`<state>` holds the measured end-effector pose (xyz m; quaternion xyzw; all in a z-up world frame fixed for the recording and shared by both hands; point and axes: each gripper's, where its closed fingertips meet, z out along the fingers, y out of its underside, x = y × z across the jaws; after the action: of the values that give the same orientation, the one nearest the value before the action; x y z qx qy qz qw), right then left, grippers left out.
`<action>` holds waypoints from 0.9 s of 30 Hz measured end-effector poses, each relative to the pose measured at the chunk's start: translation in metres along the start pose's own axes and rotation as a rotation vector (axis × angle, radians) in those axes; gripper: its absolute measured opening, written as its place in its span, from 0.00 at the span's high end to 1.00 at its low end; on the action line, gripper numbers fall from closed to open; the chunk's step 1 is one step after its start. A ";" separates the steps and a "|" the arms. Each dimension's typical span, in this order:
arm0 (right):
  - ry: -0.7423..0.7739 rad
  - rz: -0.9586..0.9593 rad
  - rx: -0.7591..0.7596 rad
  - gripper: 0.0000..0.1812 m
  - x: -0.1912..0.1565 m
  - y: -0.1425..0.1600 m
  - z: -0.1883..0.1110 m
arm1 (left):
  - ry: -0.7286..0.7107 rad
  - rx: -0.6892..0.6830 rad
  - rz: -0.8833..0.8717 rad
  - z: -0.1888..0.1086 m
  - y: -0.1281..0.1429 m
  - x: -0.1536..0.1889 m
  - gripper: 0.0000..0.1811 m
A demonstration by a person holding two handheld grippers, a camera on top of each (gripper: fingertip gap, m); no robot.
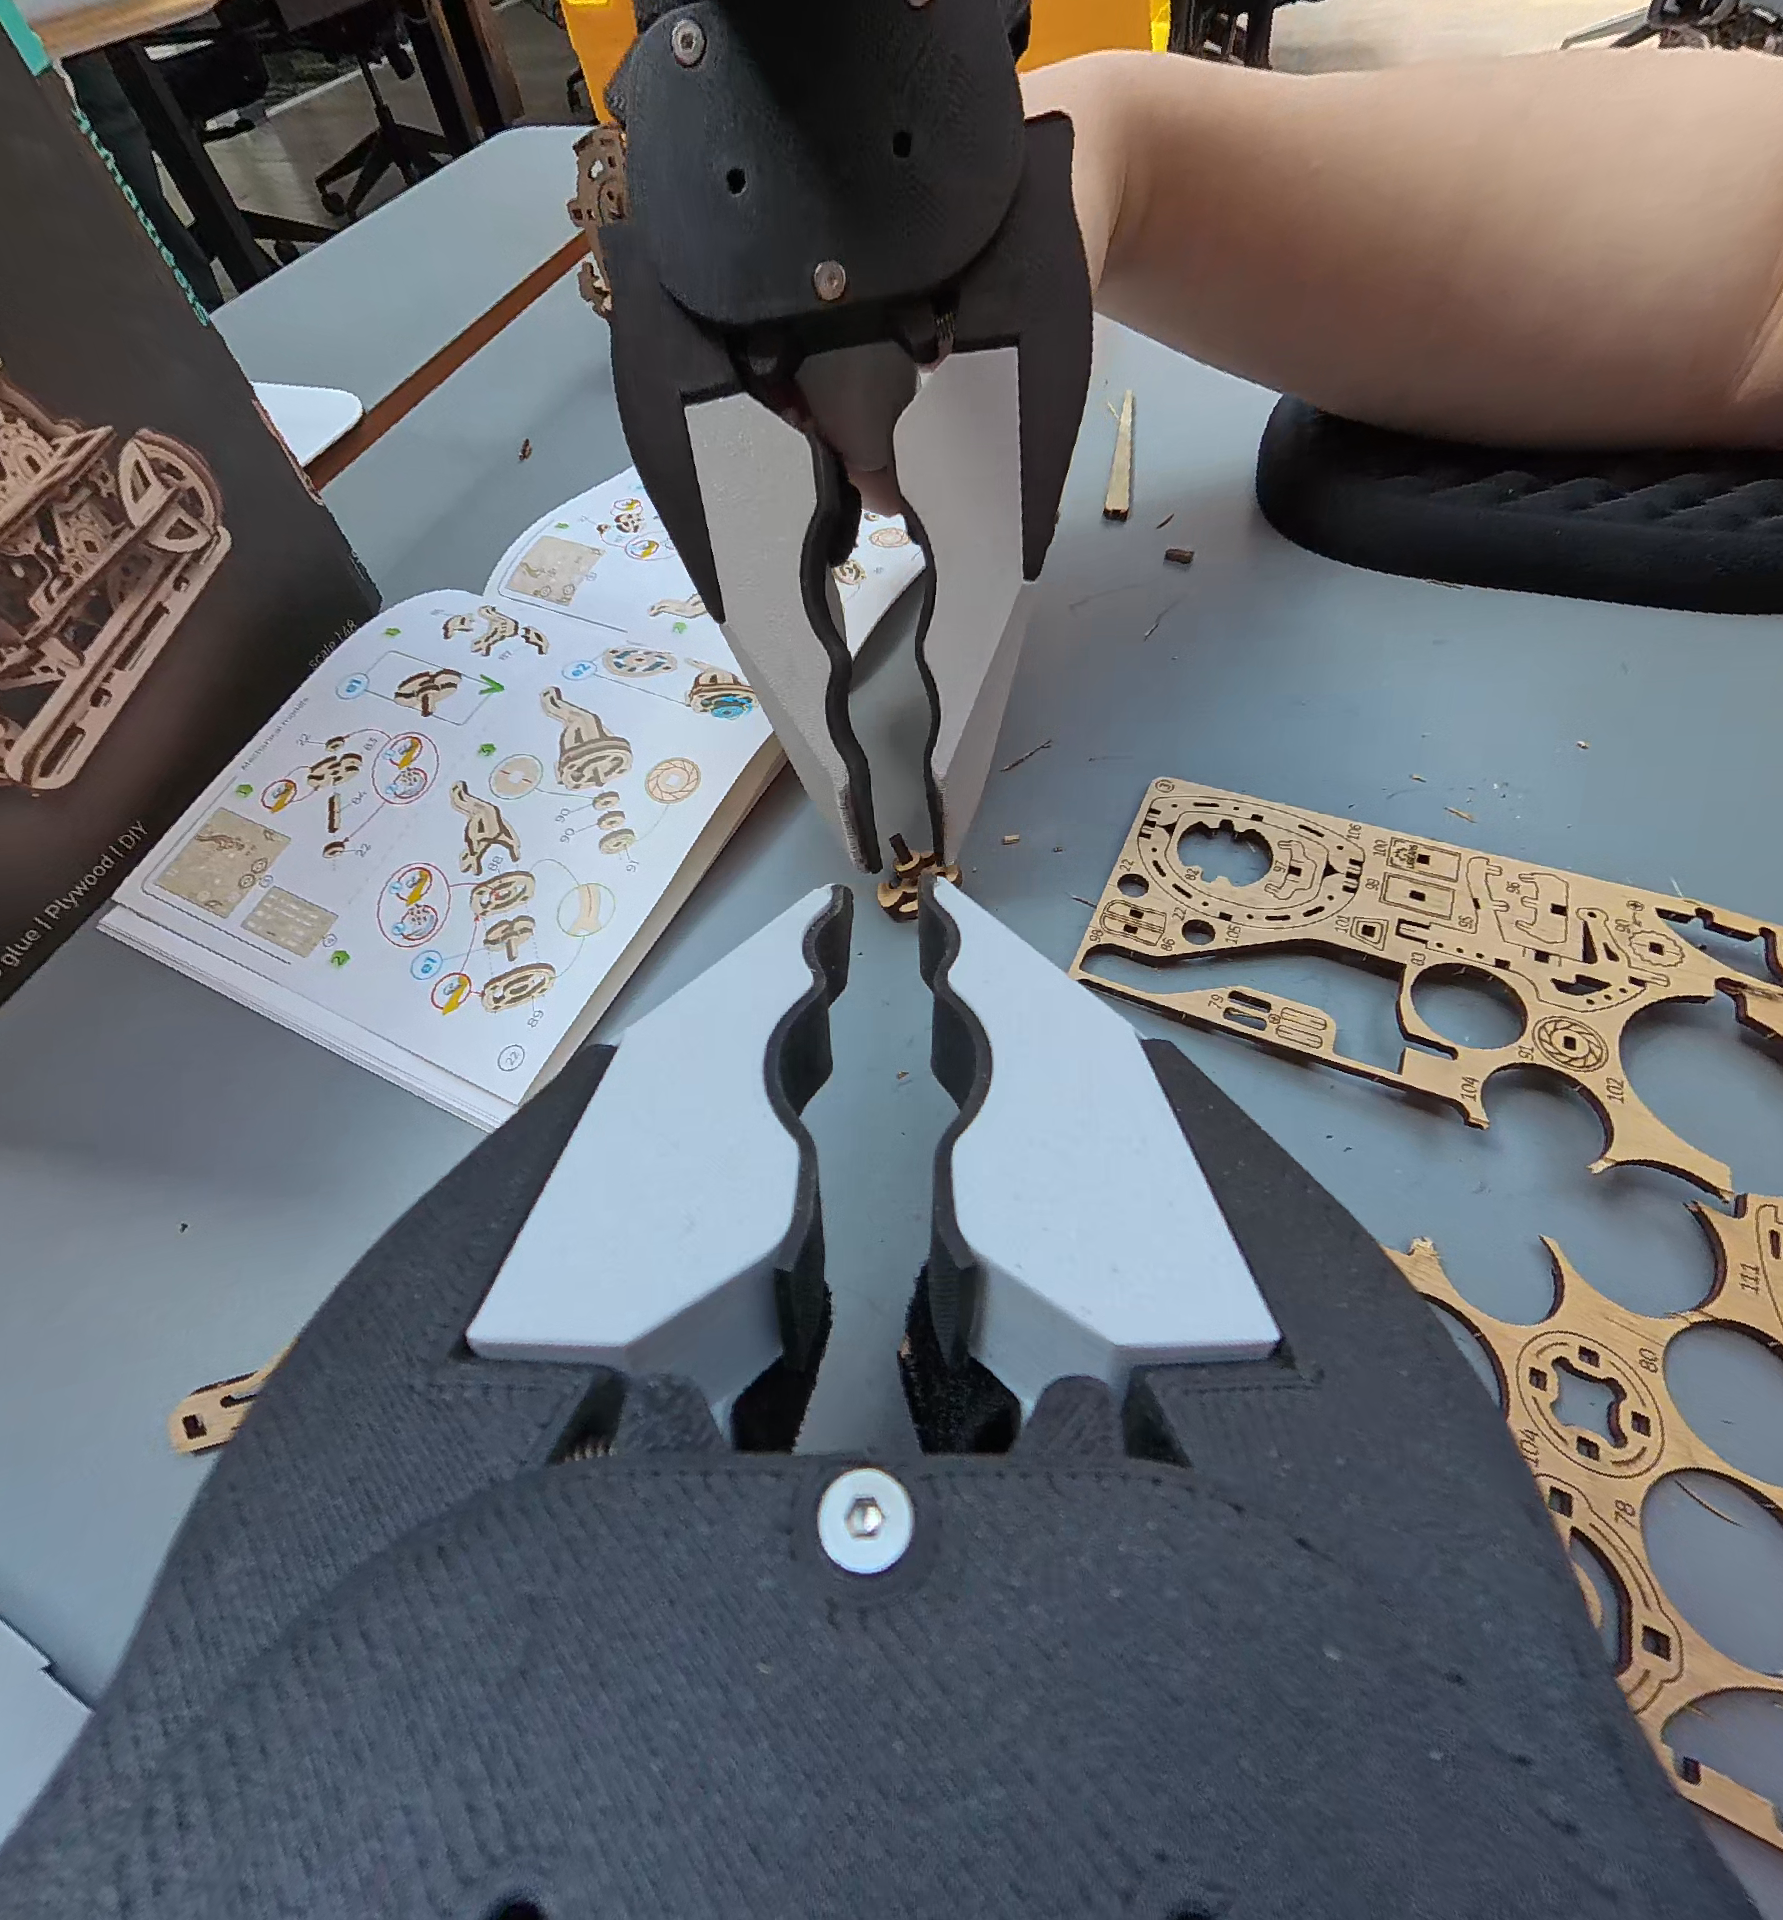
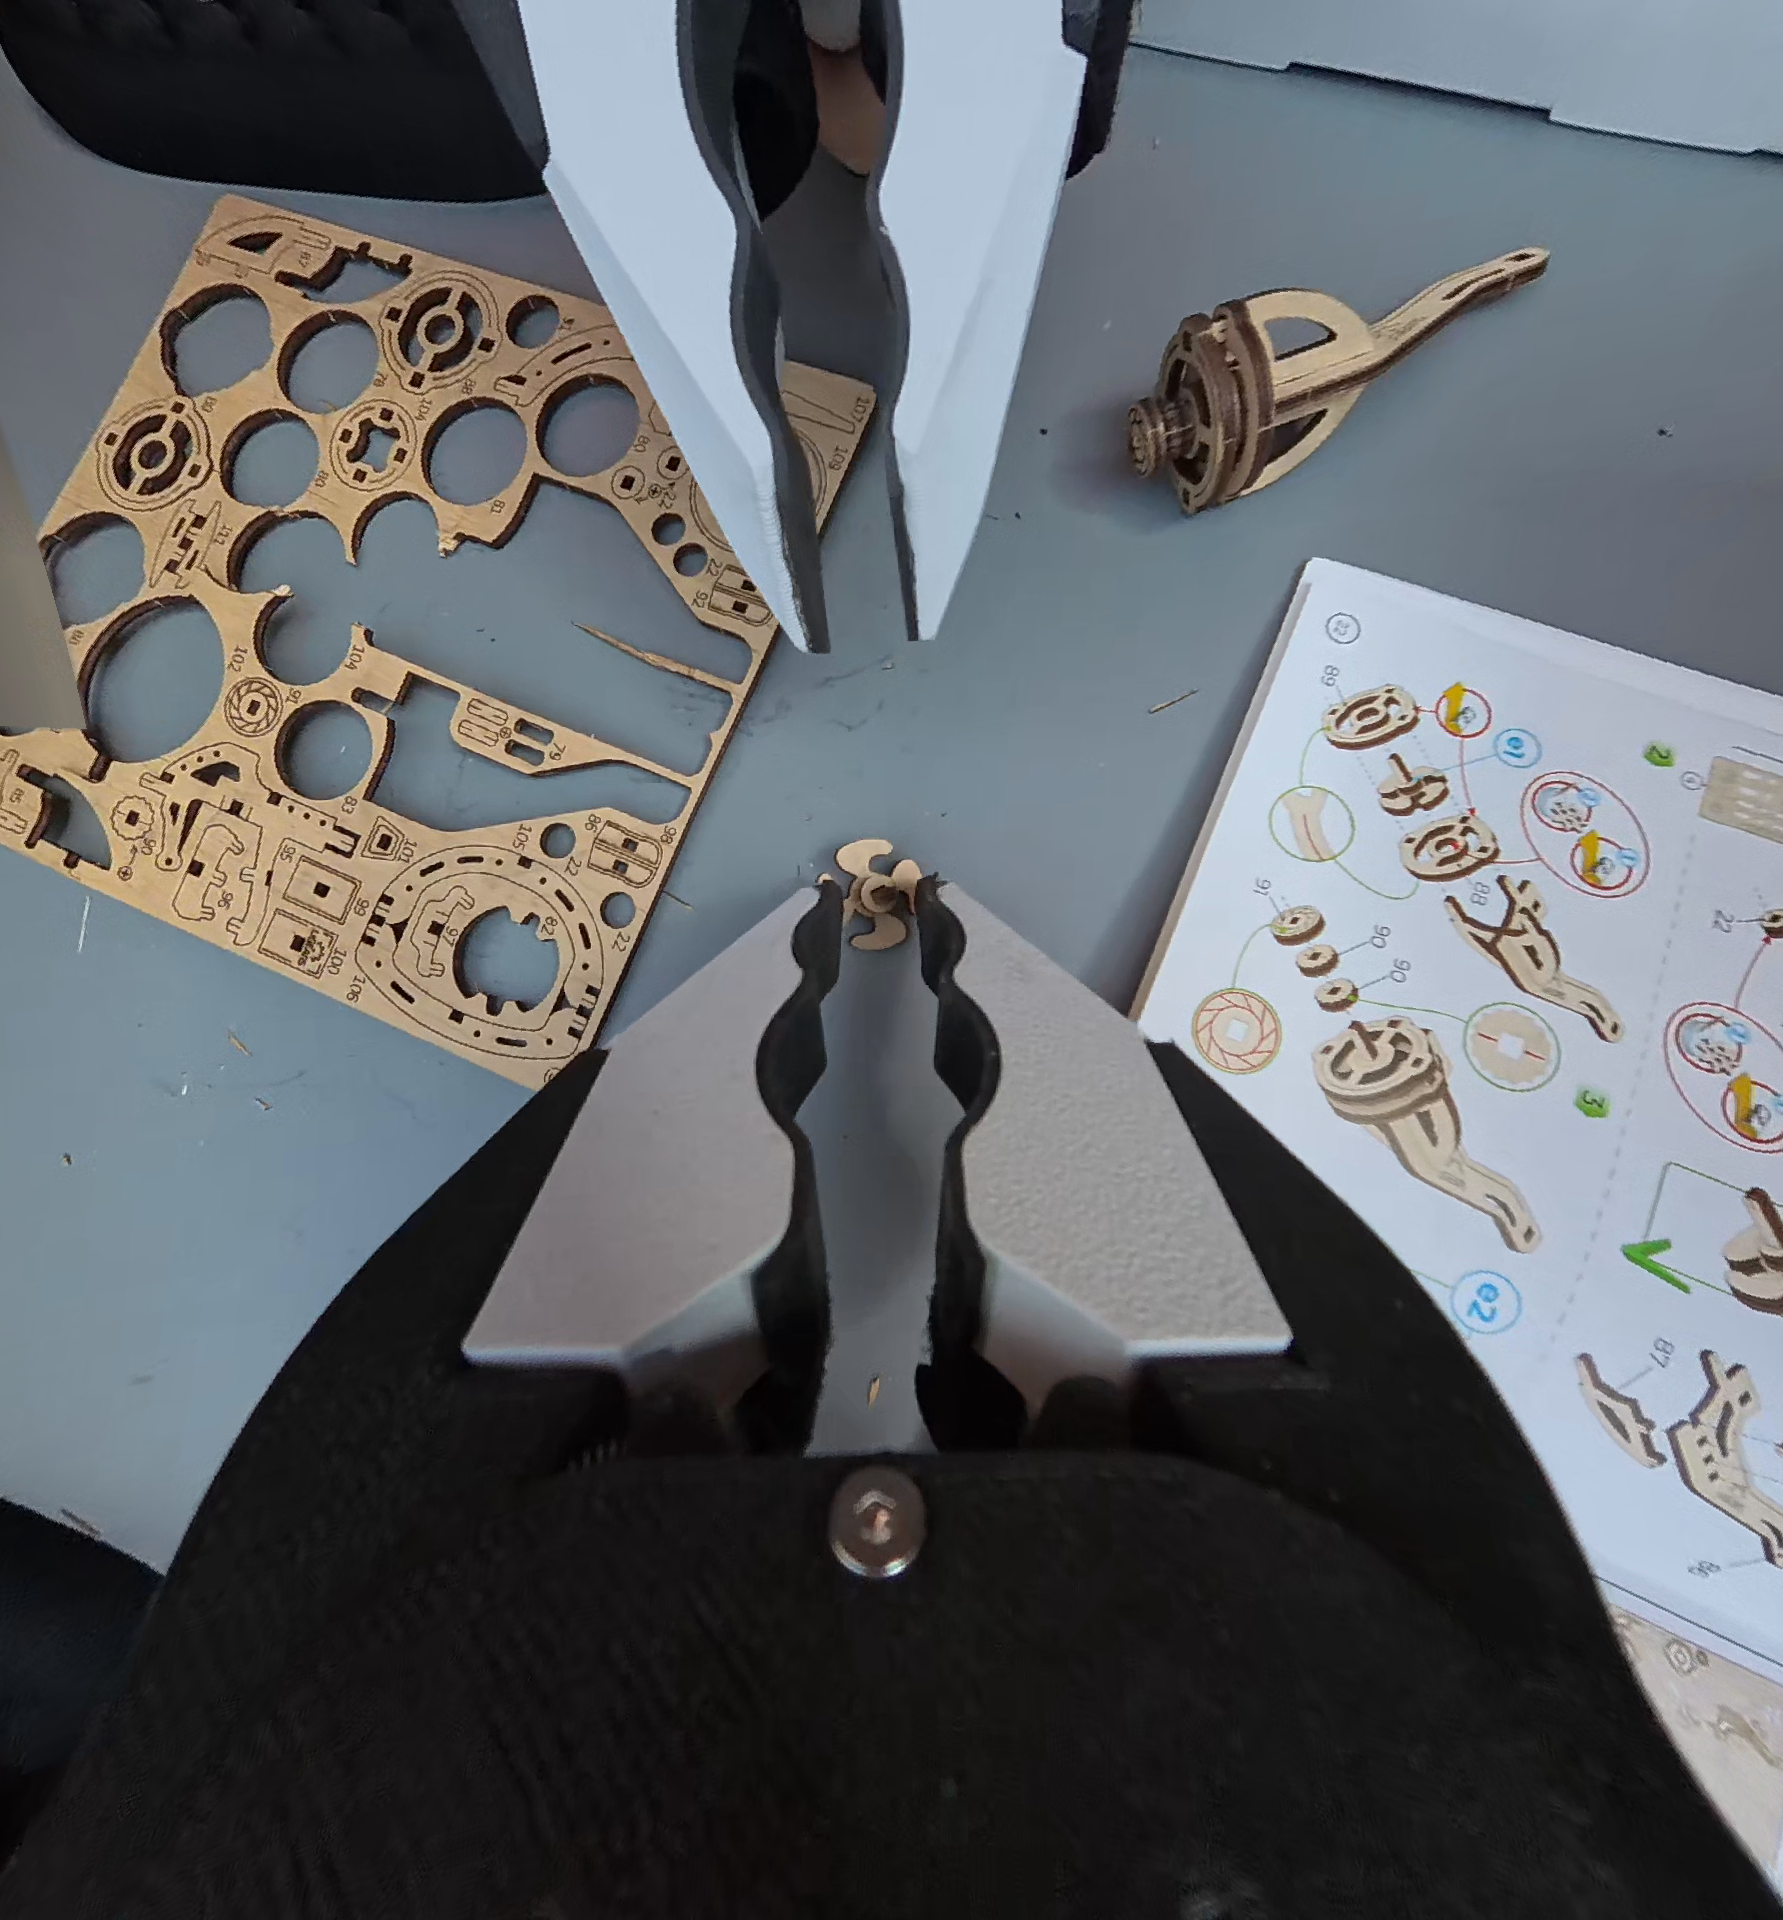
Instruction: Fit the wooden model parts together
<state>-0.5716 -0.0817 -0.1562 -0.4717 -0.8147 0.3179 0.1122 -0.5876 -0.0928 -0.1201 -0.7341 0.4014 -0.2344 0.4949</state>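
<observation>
A small wooden propeller-like part is pinched between the tips of my right gripper, just above the grey table. In the left wrist view the right gripper comes down from the top with the same part at its tips. My left gripper is open by a narrow gap and empty, its tips just short of the part. In the right wrist view the left gripper points at the part from across the table. An assembled wooden hub with a handle lies apart on the table.
A plywood sheet with punched-out holes lies beside the grippers and shows in the right wrist view. An open instruction booklet lies on the other side. The model's box stands behind it. A person's arm rests on a black cushion. The left gripper's tips are roughly 5 cm from the right gripper's.
</observation>
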 end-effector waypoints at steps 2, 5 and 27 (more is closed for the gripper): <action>-0.007 0.009 0.003 0.93 0.000 0.000 0.001 | 0.001 -0.001 0.000 0.000 0.000 0.000 0.94; -0.023 0.018 0.008 0.96 -0.002 -0.001 0.002 | 0.002 0.000 -0.002 0.000 0.000 0.000 0.94; -0.063 0.063 0.038 0.97 -0.003 -0.002 0.003 | 0.005 0.005 -0.011 0.000 -0.001 -0.001 0.94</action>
<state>-0.5726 -0.0862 -0.1572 -0.4849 -0.7964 0.3512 0.0854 -0.5880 -0.0923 -0.1193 -0.7345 0.3978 -0.2400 0.4946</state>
